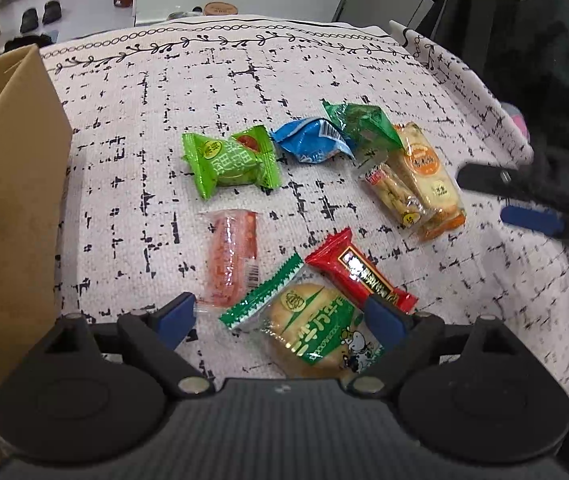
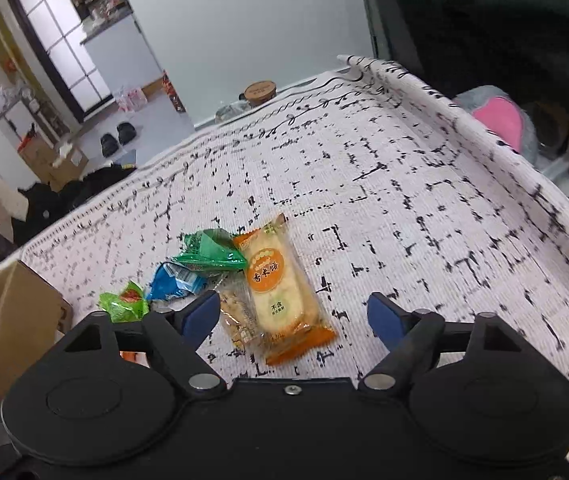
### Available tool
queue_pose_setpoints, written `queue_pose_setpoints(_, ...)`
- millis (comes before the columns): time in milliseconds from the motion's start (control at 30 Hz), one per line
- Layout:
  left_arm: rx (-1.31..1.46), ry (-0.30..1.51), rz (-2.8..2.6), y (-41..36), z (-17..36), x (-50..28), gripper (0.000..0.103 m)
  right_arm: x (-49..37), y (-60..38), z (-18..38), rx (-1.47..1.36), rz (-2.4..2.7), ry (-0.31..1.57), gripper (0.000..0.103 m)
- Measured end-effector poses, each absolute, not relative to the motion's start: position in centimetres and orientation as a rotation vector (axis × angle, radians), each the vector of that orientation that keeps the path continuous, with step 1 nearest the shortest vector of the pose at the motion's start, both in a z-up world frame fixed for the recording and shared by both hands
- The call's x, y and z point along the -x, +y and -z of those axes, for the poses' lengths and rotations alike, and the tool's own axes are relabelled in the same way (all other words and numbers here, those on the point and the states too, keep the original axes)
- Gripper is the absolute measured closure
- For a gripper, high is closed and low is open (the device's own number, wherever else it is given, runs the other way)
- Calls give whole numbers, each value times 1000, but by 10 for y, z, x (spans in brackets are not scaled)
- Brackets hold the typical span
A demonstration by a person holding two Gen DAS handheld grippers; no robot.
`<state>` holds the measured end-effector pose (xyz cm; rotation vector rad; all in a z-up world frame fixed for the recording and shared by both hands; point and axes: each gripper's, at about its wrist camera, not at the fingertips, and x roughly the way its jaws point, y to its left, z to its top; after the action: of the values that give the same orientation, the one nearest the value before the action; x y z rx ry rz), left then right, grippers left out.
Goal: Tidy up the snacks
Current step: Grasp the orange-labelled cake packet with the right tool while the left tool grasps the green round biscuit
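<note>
Several wrapped snacks lie on the patterned cloth (image 1: 156, 128). My left gripper (image 1: 284, 316) is open low over a green-and-white biscuit pack (image 1: 316, 328), which lies between its blue pads without being pressed. A red bar (image 1: 360, 272) touches the right pad's side. A pink roll (image 1: 230, 256), a green cake pack (image 1: 230, 162), a blue wrapper (image 1: 312, 140) and a dark green wrapper (image 1: 360, 124) lie beyond. My right gripper (image 2: 294, 316) is open around the orange rice-cracker pack (image 2: 280, 288) and a clear stick-biscuit pack (image 2: 238, 312), with no pad pressing.
A brown paper bag (image 1: 8, 200) stands at the left edge of the cloth, seen also as the brown paper bag (image 2: 8, 320) in the right wrist view. Dark clothing (image 1: 524, 40) hangs at the right. The cloth's far edge drops to the floor.
</note>
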<state>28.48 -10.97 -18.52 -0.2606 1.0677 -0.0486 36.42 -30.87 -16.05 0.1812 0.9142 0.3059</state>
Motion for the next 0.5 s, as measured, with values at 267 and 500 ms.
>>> queue_pose_setpoints(267,232,1036,20,-107,184,-285,39,-373,-295,176,-110,-294,947,47)
queue_pose_setpoints(500,273,1016,-22,-95,180,-285,48,-363,-302,178,-116,-301,992,70)
